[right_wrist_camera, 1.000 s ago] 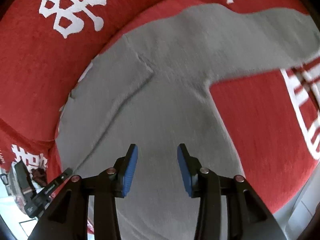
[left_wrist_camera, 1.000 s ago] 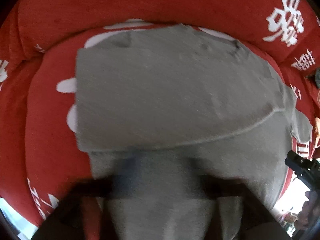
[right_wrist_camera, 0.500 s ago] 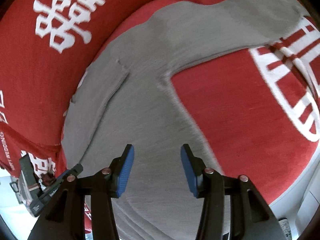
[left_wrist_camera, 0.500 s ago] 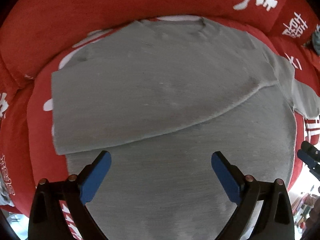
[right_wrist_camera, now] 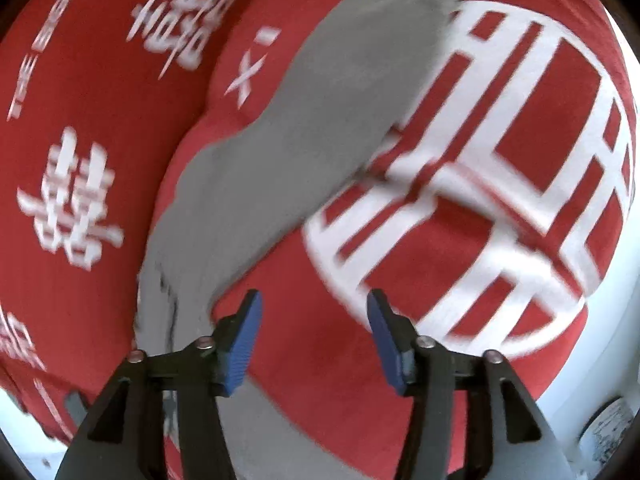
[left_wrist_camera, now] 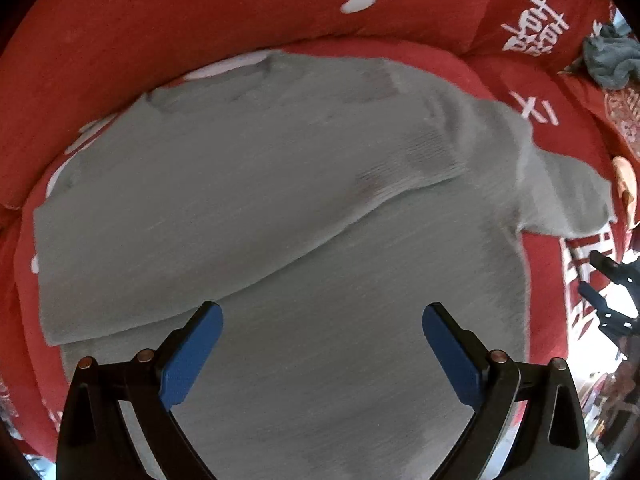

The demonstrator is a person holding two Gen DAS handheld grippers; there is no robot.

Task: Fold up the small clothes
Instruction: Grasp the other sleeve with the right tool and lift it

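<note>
- A grey knitted sweater (left_wrist_camera: 304,216) lies spread on a red cover printed with white characters (left_wrist_camera: 132,40), filling the middle of the left wrist view; its neckline sits at the upper centre of the frame.
- One sleeve is folded across the body, its edge running diagonally from the lower left toward the right of centre.
- The other sleeve (right_wrist_camera: 320,120) reaches out flat over the red cover, running in the right wrist view from the lower left up to the top right, beside a large white lattice print (right_wrist_camera: 500,200).
- The left tongs (left_wrist_camera: 322,324), at the bottom of the frame, are spread wide, with nothing between the blue pads (left_wrist_camera: 188,360); they are above the sweater's lower body.
- The right tongs (right_wrist_camera: 314,316) are parted, holding nothing, over red cloth just right of the sleeve's base.
- A crumpled dark grey cloth (left_wrist_camera: 610,60) lies at the upper right of the left wrist view.
</note>
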